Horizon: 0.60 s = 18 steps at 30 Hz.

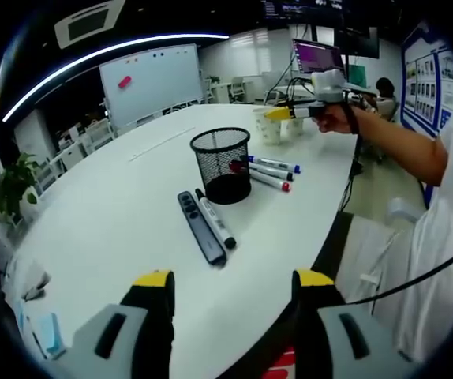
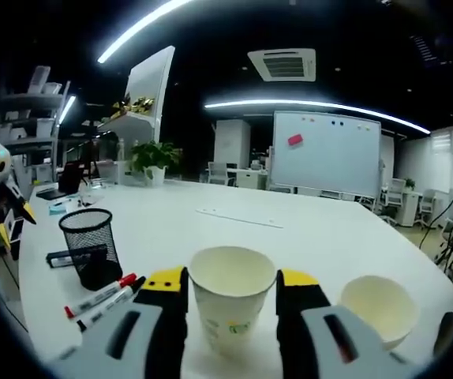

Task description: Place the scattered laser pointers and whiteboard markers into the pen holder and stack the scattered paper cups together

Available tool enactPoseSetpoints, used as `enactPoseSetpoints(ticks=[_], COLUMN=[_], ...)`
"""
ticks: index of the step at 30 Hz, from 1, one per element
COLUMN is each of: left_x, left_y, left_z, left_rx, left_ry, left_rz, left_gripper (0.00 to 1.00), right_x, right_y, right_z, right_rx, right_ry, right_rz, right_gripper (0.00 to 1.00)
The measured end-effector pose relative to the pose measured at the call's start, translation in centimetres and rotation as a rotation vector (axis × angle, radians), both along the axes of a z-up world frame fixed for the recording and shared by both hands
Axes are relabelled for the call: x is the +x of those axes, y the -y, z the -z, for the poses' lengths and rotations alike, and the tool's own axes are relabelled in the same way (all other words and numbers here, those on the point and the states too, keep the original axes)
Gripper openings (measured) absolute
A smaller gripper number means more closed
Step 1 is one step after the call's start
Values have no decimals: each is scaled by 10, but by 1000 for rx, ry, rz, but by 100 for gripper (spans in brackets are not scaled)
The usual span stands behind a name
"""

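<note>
Looking thru the left gripper view, my left gripper [image 1: 230,296] sits bottom centre w/ jaws spread, holding nothing; the mesh pen holder [image 1: 221,164] stands mid-frame on the white table [image 1: 108,213], a laser pointer [image 1: 201,227] and whiteboard marker [image 1: 215,219] lying just below it, more markers [image 1: 272,173] to its right, so a careless reach could knock the light holder over. In the right gripper view, my right gripper [image 2: 230,304] straddles a paper cup [image 2: 231,306] at bottom centre, tho I can't tell if the jaws touch it yet; second cup [image 2: 379,308] lower right. Squeezing too hard prob crushes the thin wall, and then it won't nest.

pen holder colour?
Black wire mesh pen holder, clearest in the left gripper view; it also shows in the right gripper view.
</note>
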<state>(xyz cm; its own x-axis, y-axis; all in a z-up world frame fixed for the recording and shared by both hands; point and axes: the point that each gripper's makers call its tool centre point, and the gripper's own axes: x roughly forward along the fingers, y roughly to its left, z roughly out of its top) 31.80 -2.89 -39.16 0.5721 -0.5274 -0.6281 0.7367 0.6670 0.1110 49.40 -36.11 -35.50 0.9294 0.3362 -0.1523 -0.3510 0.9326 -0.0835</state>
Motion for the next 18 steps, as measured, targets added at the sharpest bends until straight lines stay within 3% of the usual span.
enactPoseSetpoints(ticks=[18], left_x=[1], left_y=[3], left_z=[0], left_rx=[-2], left_ry=[1], left_rz=[9], left_gripper=[60], right_x=[-2], right_y=[6], right_z=[-15], right_rx=[-6], right_ry=[52], right_rz=[11], right_gripper=[44])
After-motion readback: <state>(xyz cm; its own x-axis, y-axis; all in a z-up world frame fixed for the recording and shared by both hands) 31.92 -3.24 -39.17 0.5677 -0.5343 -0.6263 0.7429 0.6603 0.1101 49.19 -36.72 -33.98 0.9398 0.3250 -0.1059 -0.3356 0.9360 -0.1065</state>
